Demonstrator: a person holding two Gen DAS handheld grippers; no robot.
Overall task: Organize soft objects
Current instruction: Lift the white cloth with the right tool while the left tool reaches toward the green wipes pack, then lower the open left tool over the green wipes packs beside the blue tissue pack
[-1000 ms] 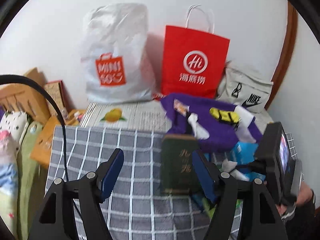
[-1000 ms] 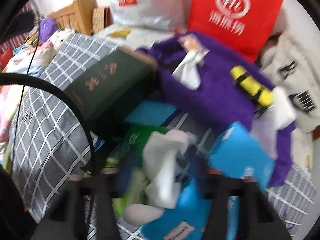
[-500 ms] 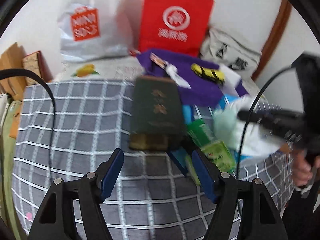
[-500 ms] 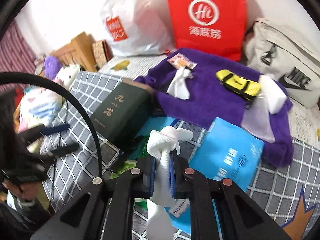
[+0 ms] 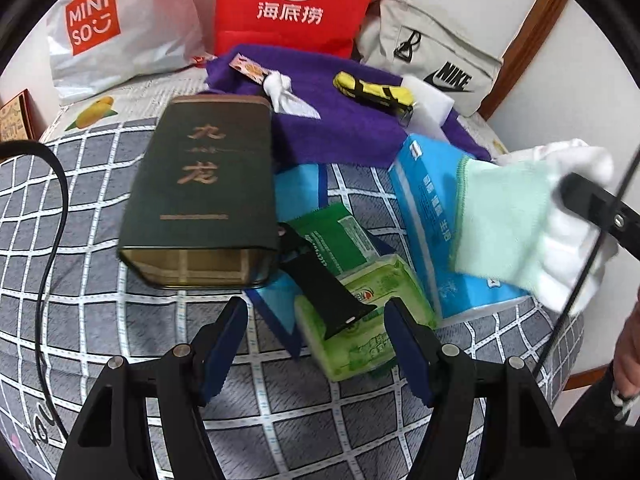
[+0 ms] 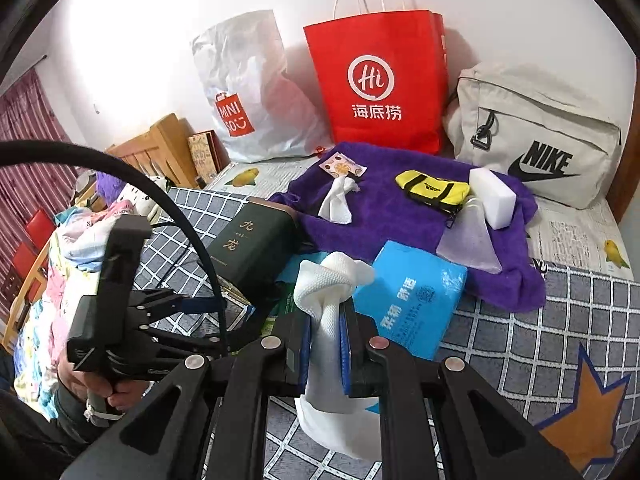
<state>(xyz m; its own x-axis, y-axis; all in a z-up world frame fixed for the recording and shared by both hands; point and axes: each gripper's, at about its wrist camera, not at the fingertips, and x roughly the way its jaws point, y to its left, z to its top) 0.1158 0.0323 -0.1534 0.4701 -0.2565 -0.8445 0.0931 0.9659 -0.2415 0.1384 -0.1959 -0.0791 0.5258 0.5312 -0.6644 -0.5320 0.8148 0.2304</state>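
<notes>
Left wrist view, left gripper (image 5: 316, 334) fingers spread and empty above the grey checked bedspread (image 5: 100, 240), one dark green tin box (image 5: 204, 188) lying lengthwise away, two green tissue packs (image 5: 360, 276), one blue pack (image 5: 432, 216); right wrist view, right gripper (image 6: 325, 350) fingers clamped on one white textured cloth (image 6: 326, 312), its long axis upright, knotted top up, lifted above the bed.

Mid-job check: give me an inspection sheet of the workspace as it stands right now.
Surface: grey checked bedspread, crowded on the far side.
Job's things: white cloth clamped; purple fleece towel spread out, small items lying on it.
Clutter: dark green tin box, blue tissue pack, green wipes pack.
Grippers: right gripper shut on the white cloth; left gripper open, nothing between its jaws.
Cables: black cable crosses the bedspread.
Surroundings: red paper bag, beige Nike bag by the wall.
</notes>
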